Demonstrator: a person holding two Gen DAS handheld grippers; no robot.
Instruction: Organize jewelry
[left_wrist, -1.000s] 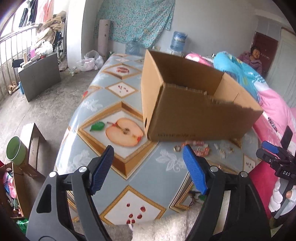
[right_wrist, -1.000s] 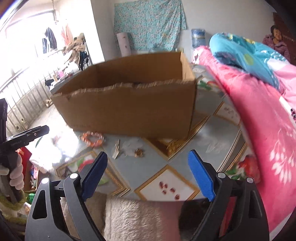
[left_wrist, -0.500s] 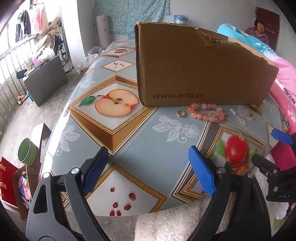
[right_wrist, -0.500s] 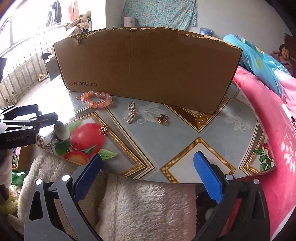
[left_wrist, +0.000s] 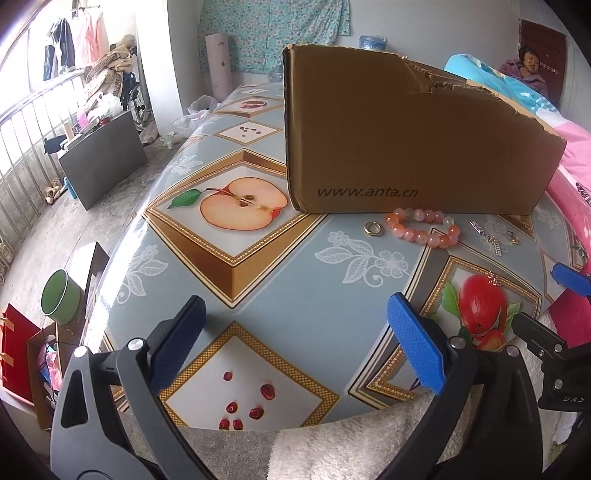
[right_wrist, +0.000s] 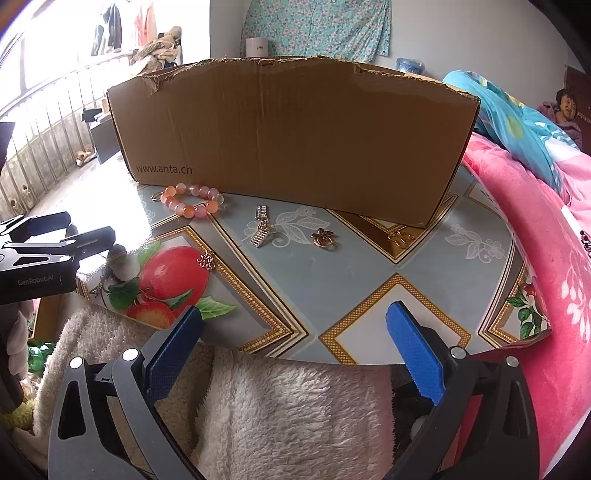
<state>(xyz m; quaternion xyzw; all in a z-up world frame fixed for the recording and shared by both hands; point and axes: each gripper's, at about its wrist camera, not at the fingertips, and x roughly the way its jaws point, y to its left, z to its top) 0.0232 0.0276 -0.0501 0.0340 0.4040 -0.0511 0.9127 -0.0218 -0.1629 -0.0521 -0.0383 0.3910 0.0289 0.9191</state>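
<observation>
Your risk lay in the small pieces: the ring (left_wrist: 373, 228) and charms (right_wrist: 324, 237) lay flat on the slick worktop (left_wrist: 280, 295) before the box (right_wrist: 295, 136), beside the bracelet (right_wrist: 192, 202), so wide pads could skid them off. Your left gripper (left_wrist: 295, 343) had just been opening; it and the right gripper (right_wrist: 293, 345) stood fully apart, empty, touching nothing.
</observation>
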